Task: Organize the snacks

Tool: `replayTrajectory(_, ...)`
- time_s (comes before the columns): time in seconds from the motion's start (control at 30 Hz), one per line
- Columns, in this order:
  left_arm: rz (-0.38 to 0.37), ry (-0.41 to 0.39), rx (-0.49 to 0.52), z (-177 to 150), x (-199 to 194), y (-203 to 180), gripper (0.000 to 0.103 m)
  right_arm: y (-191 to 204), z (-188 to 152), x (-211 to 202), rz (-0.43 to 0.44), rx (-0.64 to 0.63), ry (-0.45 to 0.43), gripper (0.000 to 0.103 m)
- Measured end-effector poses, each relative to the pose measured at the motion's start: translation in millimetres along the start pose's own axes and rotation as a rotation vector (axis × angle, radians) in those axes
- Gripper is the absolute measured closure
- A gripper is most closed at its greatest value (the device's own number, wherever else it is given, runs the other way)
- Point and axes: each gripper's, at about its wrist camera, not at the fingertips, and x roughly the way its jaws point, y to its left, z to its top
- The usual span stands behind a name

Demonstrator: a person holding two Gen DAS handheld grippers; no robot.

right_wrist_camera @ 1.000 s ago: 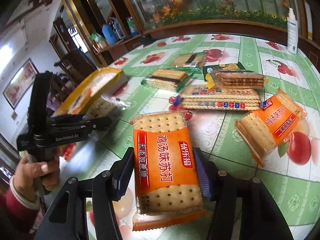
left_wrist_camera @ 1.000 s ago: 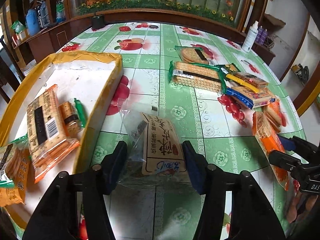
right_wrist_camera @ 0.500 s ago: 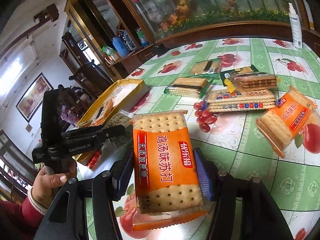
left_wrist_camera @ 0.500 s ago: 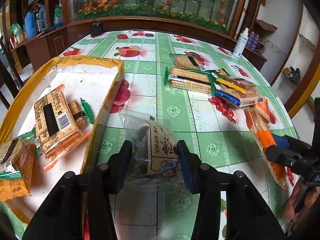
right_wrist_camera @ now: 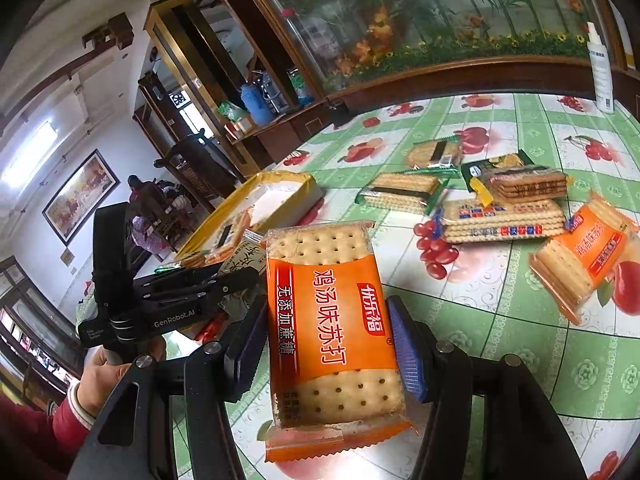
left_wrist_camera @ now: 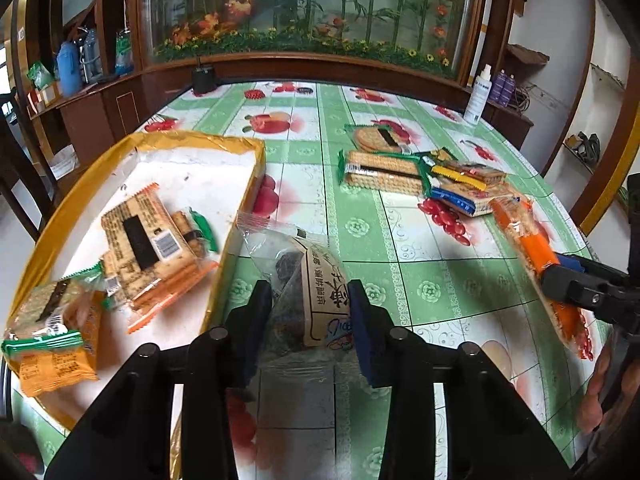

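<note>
My left gripper (left_wrist_camera: 310, 320) is shut on a clear snack bag with a tan label (left_wrist_camera: 316, 292) and holds it above the table beside the yellow-rimmed tray (left_wrist_camera: 244, 200). The tray holds several cracker packs (left_wrist_camera: 148, 240). My right gripper (right_wrist_camera: 328, 344) is shut on an orange soda cracker pack (right_wrist_camera: 332, 320), lifted off the table. It also shows at the right of the left wrist view (left_wrist_camera: 536, 256). The left gripper shows in the right wrist view (right_wrist_camera: 192, 292), to the left of the orange pack.
Several cracker packs (left_wrist_camera: 384, 172) lie in a cluster on the green fruit-print tablecloth (left_wrist_camera: 400, 264). Another orange pack (right_wrist_camera: 584, 252) lies at the right. A white spray bottle (left_wrist_camera: 478, 96) stands at the far table edge. Wooden cabinets surround the table.
Both grippers have risen with their packs. The left gripper closed tighter on the clear bag and lifted it. The right gripper moved left toward the tray with the orange pack.
</note>
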Motion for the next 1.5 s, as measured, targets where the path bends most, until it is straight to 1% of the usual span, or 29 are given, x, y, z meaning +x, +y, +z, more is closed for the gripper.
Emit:
replayTrajectory(0.37,0.007,-0.057,-0.030,5,-23,16,0.071,16,5,9,0.035,-0.019,-0.008,0.044)
replayTrajectory(0.5,0.027,-0.071,-0.055,7,-29,28,0.071,24,9,12,0.048,-0.025,-0.013,0.044)
replayTrajectory(0.77,0.080,-0.114,-0.109,8,-46,59,0.071,48,23,26,0.103,-0.046,-0.021,0.044)
replayTrajectory(1.07,0.143,-0.132,-0.186,5,-58,103,0.071,96,41,66,0.188,-0.098,0.000,0.044)
replayTrajectory(1.27,0.173,-0.130,-0.215,3,-57,121,0.071,127,51,98,0.236,-0.124,0.016,0.044)
replayTrajectory(1.43,0.193,-0.126,-0.228,0,-54,130,0.071,138,60,129,0.260,-0.093,0.039,0.044)
replayTrajectory(1.5,0.204,-0.123,-0.235,-1,-52,135,0.071,141,63,142,0.250,-0.082,0.044,0.044)
